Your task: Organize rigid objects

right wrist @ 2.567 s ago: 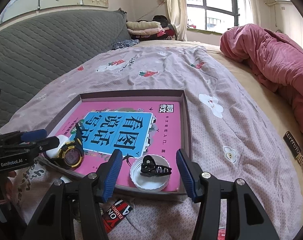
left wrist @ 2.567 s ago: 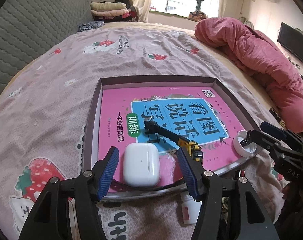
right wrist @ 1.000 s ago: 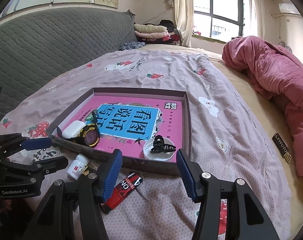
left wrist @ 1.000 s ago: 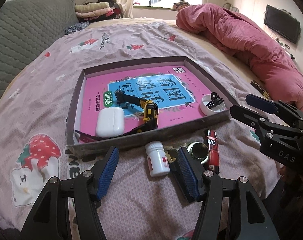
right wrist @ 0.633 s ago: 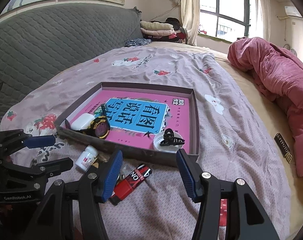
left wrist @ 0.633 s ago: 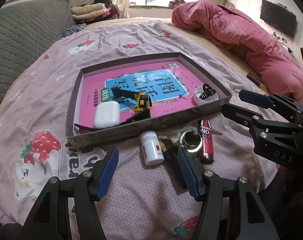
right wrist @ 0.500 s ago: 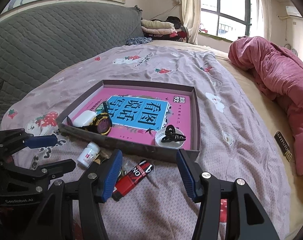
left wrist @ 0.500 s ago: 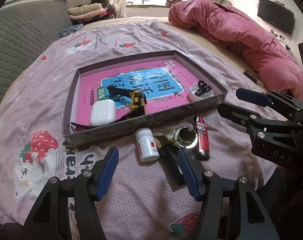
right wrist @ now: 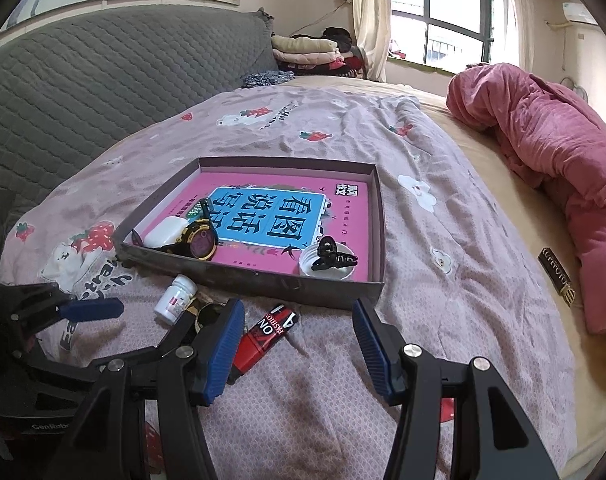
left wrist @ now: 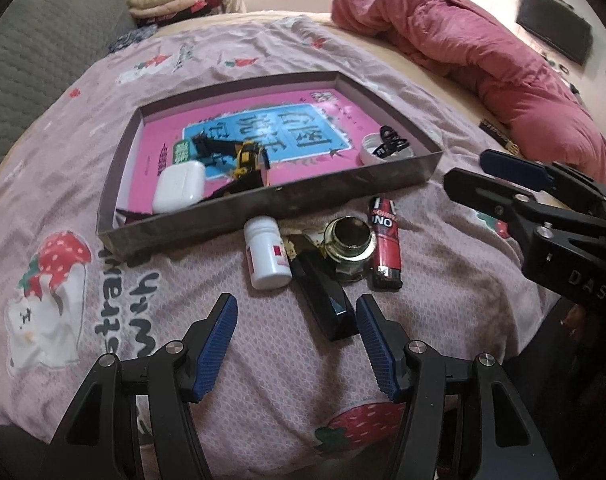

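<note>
**Both grippers empty above loose items at tray's near wall**

Left gripper (left wrist: 297,334) fingers apart, nothing between them, above the bedspread (left wrist: 231,360) near its front edge. Right gripper (right wrist: 299,344) likewise spread, empty. Tray (left wrist: 263,204) holds earbud case (left wrist: 179,186), watch (left wrist: 247,160), cap with hair clip (left wrist: 387,148). Outside its near wall: white pill bottle (left wrist: 265,254), black case (left wrist: 323,296), glass jar (left wrist: 351,244), red lighter (left wrist: 387,248), all close together.
</note>
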Tool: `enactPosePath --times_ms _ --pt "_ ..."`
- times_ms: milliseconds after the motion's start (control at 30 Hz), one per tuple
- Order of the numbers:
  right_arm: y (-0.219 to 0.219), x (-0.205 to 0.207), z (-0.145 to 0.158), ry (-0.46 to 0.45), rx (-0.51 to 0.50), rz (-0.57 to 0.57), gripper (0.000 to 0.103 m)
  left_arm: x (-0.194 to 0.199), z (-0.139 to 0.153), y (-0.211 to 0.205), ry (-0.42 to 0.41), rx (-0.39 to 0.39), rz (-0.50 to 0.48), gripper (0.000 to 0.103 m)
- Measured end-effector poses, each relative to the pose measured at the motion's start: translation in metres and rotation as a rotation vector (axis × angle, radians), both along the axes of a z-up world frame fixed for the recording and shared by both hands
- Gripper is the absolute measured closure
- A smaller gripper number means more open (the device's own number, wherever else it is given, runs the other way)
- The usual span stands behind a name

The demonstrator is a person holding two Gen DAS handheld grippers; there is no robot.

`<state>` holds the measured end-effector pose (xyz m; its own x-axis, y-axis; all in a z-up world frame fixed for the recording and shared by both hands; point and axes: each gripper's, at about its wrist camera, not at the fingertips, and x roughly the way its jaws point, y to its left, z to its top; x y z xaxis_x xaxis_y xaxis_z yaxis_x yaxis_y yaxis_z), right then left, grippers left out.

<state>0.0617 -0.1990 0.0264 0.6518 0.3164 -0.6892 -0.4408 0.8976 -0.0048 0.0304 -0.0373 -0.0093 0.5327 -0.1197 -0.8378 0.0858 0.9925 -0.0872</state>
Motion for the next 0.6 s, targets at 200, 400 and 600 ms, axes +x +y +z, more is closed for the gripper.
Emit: enactPosePath --times_ms 200,400,600 --pt "0.003 0.000 -0.002 0.000 -0.006 0.016 0.047 0.007 -0.011 -0.003 0.044 -0.040 0.031 0.040" --pt "0.011 0.000 -0.006 0.005 -0.023 0.044 0.047 0.012 -0.018 -0.006 0.059 -0.075 0.037 0.043" --pt "0.017 0.000 -0.010 0.008 -0.046 0.067 0.047 0.021 -0.025 -0.006 0.084 -0.097 0.047 0.057"
